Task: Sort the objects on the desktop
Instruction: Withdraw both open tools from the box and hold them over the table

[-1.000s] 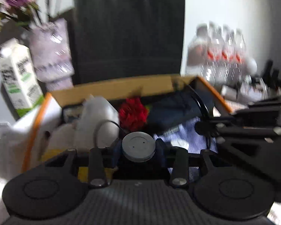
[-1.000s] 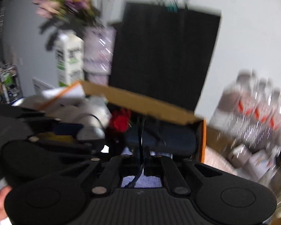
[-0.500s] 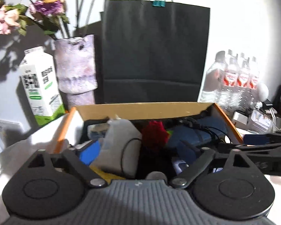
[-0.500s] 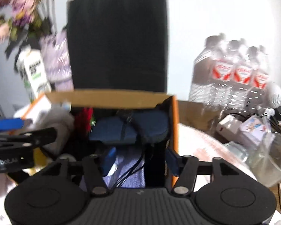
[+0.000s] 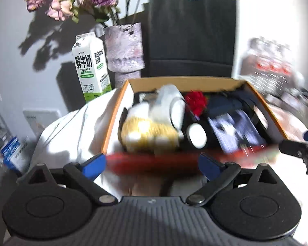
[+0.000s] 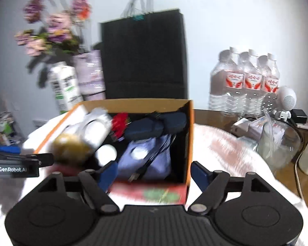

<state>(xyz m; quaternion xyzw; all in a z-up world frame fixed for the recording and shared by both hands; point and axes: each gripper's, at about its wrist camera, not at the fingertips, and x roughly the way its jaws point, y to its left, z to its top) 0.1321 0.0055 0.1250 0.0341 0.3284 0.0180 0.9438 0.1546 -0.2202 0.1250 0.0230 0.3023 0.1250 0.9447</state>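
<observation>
An open cardboard box [image 5: 184, 80] with orange edges holds a yellow plush [image 5: 147, 131], a white bottle [image 5: 170, 106], a red flower [image 5: 196, 100], a dark blue pouch [image 5: 223, 104], a striped blue cloth [image 5: 236, 129] and a white round object [image 5: 196, 135]. My left gripper [image 5: 152, 165] stands wide open just before the box's red front, with nothing held. In the right wrist view the box [image 6: 133, 102] lies ahead with a black cable [image 6: 152, 160] across the cloth. My right gripper [image 6: 154, 175] has its jaws opening, with nothing gripped between them. Each gripper shows at the edge of the other's view.
Behind the box stand a milk carton [image 5: 90, 65], a vase of flowers [image 5: 124, 49] and a black paper bag [image 5: 191, 37]. To the right are water bottles [image 6: 246, 82], a glass jar [image 6: 277, 141] and a small white speaker [image 6: 287, 98]. White cloth [image 5: 76, 127] lies at the left.
Both grippers were down over the box, the left shut on a grey-capped thing and the right on a black cable. Both have since opened and drawn back from the box.
</observation>
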